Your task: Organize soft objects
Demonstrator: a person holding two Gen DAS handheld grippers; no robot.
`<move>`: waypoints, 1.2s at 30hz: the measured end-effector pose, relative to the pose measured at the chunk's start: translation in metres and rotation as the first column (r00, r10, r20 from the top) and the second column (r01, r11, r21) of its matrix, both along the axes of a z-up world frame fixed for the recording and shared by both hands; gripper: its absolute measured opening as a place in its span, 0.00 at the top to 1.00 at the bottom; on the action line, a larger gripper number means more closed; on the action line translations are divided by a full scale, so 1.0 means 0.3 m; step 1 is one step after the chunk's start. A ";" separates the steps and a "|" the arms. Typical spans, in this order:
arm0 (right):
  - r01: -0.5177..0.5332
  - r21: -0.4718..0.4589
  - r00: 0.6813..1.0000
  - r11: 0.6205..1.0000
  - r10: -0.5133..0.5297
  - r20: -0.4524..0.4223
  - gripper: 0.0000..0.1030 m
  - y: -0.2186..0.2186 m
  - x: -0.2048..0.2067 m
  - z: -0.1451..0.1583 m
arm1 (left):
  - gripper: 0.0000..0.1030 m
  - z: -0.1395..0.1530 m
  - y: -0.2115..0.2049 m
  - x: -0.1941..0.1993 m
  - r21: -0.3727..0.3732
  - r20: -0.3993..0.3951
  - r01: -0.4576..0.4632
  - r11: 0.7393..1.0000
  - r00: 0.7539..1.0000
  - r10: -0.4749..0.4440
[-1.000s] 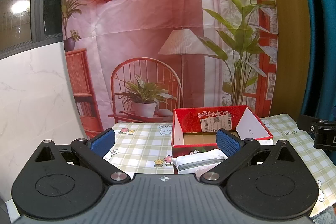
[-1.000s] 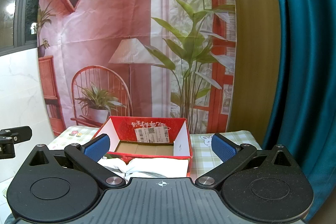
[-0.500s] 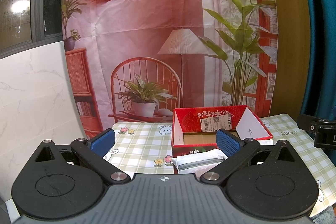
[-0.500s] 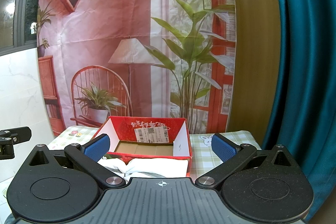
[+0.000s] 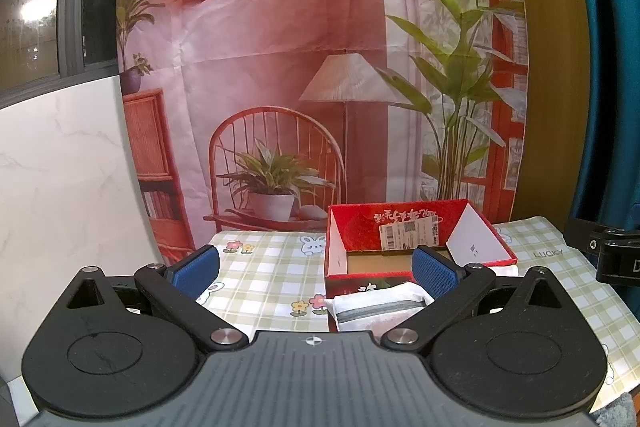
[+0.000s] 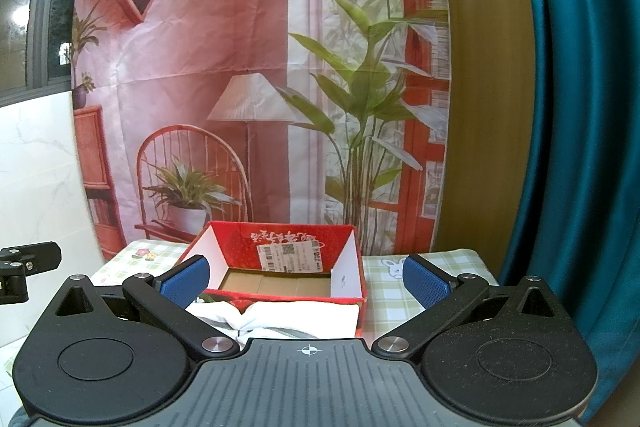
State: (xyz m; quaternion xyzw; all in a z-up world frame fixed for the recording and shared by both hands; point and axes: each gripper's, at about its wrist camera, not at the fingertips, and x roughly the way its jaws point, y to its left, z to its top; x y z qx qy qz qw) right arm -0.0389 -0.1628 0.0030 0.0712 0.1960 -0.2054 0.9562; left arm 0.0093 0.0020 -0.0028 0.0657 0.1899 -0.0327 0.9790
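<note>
Up front in the left wrist view, the left gripper (image 5: 315, 267) hangs over the checked tablecloth (image 5: 264, 279) with its blue pads (image 5: 434, 271) spread wide and nothing between them. A folded white cloth with a grey stripe (image 5: 376, 309) lies just before the open red box (image 5: 416, 251).

Over in the right wrist view, the right gripper (image 6: 306, 279) is likewise spread and empty. White folded cloths (image 6: 280, 317) sit against the red box's (image 6: 280, 259) near wall.
</note>
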 end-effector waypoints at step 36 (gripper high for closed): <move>-0.077 0.106 0.956 0.991 0.103 -0.274 0.00 -0.055 0.035 -0.535 | 0.01 -0.537 0.068 0.265 -0.121 -0.594 0.052 0.991 0.796 -0.114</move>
